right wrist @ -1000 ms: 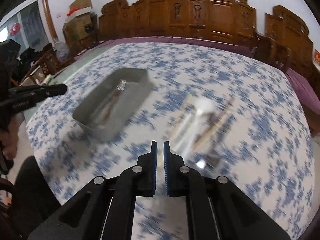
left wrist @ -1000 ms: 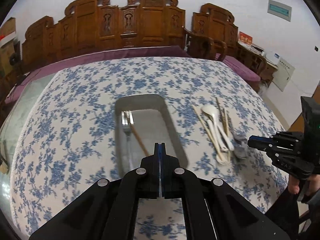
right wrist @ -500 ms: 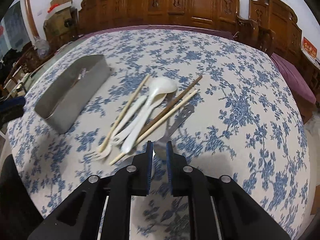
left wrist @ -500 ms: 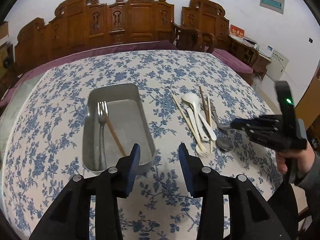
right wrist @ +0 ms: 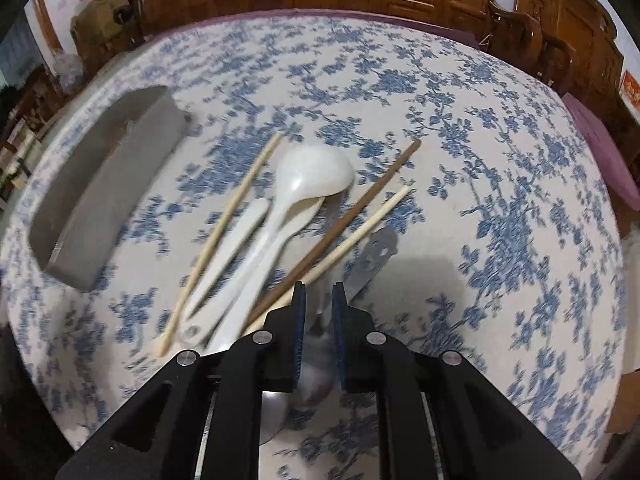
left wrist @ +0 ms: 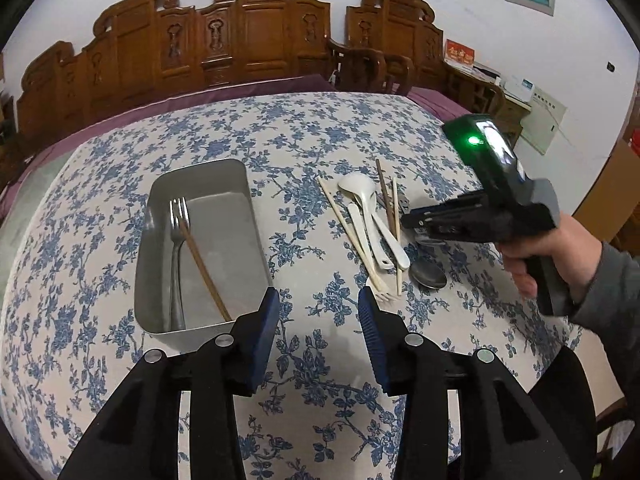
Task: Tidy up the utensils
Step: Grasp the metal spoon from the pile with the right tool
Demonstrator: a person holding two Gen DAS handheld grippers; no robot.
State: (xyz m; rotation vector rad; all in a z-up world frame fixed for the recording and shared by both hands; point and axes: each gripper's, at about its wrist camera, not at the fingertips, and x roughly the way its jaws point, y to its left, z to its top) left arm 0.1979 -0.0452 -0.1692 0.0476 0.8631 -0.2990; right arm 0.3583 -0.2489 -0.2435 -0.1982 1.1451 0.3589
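Observation:
A metal tray (left wrist: 200, 178) on the flowered tablecloth holds a metal fork (left wrist: 176, 248) and one brown chopstick (left wrist: 204, 268). To its right lies a pile: a white spoon (right wrist: 312, 172), a white fork (right wrist: 228, 256), two pale chopsticks (right wrist: 228, 216), a brown chopstick (right wrist: 360, 204) and a metal spoon (right wrist: 376, 248). My right gripper (right wrist: 320, 292) hovers low over the metal spoon's neck. Its jaws stand slightly apart and the neck shows between them, not pressed. My left gripper (left wrist: 318, 296) is open and empty near the tray's front right corner.
Carved wooden chairs (left wrist: 260, 40) line the far side of the table. A hand (left wrist: 540, 252) holds the right gripper (left wrist: 408, 222) at the table's right edge. The tray (right wrist: 100, 184) lies left of the pile in the right wrist view.
My left gripper went from shut to open and drew back from over the tray. My right gripper came down over the pile onto the metal spoon, its jaws a little wider.

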